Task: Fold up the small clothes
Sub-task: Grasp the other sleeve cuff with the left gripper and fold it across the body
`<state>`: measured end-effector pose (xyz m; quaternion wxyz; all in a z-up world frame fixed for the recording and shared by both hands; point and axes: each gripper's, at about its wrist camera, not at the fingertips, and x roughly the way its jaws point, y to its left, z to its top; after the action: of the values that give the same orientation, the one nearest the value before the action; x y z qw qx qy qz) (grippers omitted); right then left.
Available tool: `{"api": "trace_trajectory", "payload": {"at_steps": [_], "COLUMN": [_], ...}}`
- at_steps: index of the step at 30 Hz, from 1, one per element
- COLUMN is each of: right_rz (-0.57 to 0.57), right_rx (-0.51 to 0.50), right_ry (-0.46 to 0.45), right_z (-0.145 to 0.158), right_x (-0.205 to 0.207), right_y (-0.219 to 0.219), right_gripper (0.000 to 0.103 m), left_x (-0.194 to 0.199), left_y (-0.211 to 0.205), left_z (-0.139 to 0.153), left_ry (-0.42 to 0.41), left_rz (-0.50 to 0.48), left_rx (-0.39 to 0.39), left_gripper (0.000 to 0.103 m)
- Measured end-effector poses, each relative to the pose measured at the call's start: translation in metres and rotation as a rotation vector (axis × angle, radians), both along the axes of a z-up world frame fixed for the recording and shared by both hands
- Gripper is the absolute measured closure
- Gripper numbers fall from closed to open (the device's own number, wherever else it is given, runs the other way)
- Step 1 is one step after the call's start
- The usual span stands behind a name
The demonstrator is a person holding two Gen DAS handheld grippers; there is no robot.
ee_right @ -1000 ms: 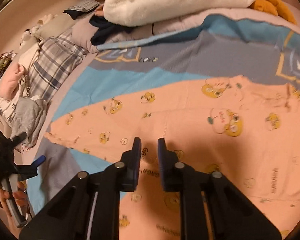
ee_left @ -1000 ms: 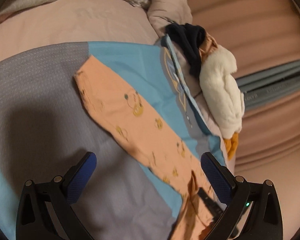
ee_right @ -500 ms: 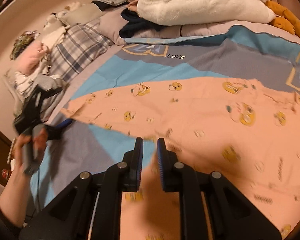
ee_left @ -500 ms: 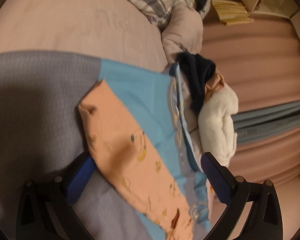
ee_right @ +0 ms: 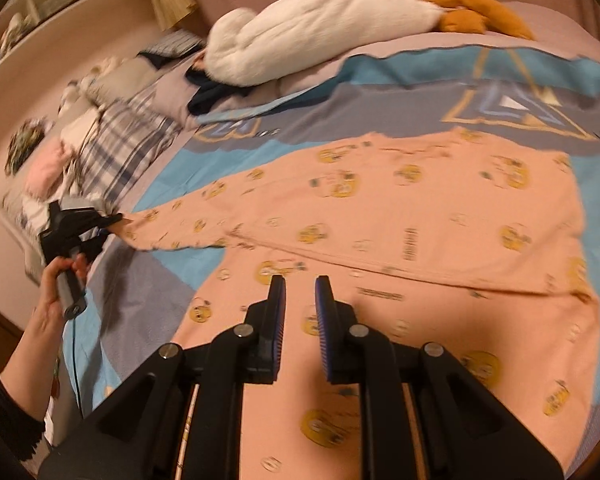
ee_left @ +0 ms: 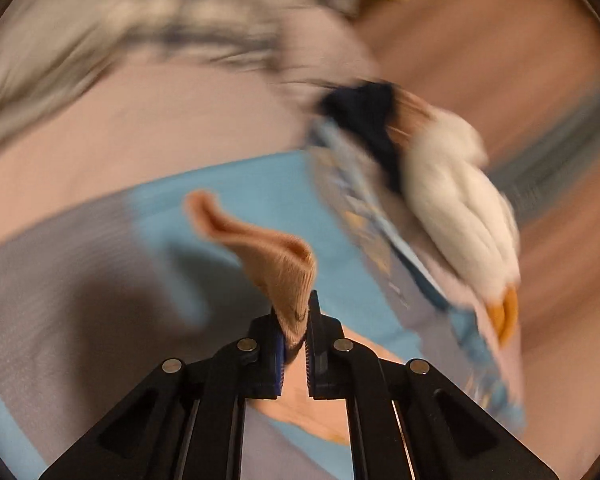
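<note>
A small peach garment (ee_right: 400, 216) with yellow cartoon prints lies spread on a blue and grey blanket (ee_right: 400, 96). My left gripper (ee_left: 294, 320) is shut on the ribbed cuff (ee_left: 288, 276) of one long sleeve or leg and lifts it off the blanket. The right wrist view shows that left gripper (ee_right: 112, 222) at the far left, holding the tip of the stretched-out limb (ee_right: 180, 224). My right gripper (ee_right: 300, 292) hovers over the garment's lower middle, its jaws nearly together with a narrow gap and nothing between them.
A white plush duck (ee_right: 320, 24) with orange feet lies at the blanket's far edge beside a dark garment (ee_right: 212, 90). Plaid bedding (ee_right: 120, 148) and piled clothes (ee_right: 40, 160) lie at the left. The left wrist view is motion-blurred.
My left gripper has closed on the cuff and lifted it; it was open above the garment before. The right gripper has drawn back a little and stays near shut.
</note>
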<state>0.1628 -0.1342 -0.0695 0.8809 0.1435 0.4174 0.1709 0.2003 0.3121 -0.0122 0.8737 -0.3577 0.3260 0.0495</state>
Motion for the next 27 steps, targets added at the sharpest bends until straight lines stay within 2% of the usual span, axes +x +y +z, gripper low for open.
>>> {"api": "trace_trajectory", "payload": {"at_steps": [2, 5, 8, 12, 16, 19, 20, 22, 24, 25, 27], "right_rz": [-0.034, -0.089, -0.125, -0.180, -0.246, -0.285, -0.298, -0.322, -0.341, -0.349, -0.361], "right_rx": [0.024, 0.069, 0.105, 0.126, 0.131, 0.119, 0.117, 0.118, 0.119, 0.120, 0.126], "right_ry": [-0.002, -0.011, -0.022, -0.032, -0.035, -0.032, -0.029, -0.025, -0.022, -0.021, -0.023], "right_z": [0.000, 0.000, 0.002, 0.003, 0.001, 0.000, -0.002, -0.004, -0.005, -0.005, -0.005], "right_x": [-0.005, -0.015, -0.024, -0.036, -0.048, -0.056, -0.058, -0.063, -0.067, -0.069, -0.072], "right_y": [-0.013, -0.035, -0.050, -0.076, -0.107, -0.122, -0.128, -0.139, -0.149, -0.152, -0.156], "right_gripper": [0.086, 0.086, 0.086, 0.086, 0.086, 0.086, 0.084, 0.081, 0.079, 0.078, 0.074], "left_x": [0.004, 0.008, 0.010, 0.010, 0.009, 0.008, 0.009, 0.008, 0.000, -0.003, -0.010], "left_y": [-0.046, -0.119, -0.199, -0.289, -0.375, -0.418, -0.426, -0.440, -0.446, -0.450, -0.453], "left_z": [0.032, 0.071, 0.092, 0.084, 0.047, 0.014, 0.004, -0.012, -0.017, -0.015, -0.009], "left_ry": [-0.054, -0.124, -0.151, -0.130, -0.049, 0.024, 0.048, 0.095, 0.106, 0.093, 0.049], "left_rz": [-0.115, -0.264, -0.412, -0.556, -0.689, -0.737, -0.756, -0.791, -0.822, -0.827, -0.828], "left_rx": [0.081, 0.155, 0.200, 0.244, 0.293, 0.355, 0.362, 0.371, 0.384, 0.406, 0.452], "left_gripper": [0.099, 0.099, 0.099, 0.099, 0.099, 0.097, 0.092, 0.073, 0.027, 0.021, 0.019]}}
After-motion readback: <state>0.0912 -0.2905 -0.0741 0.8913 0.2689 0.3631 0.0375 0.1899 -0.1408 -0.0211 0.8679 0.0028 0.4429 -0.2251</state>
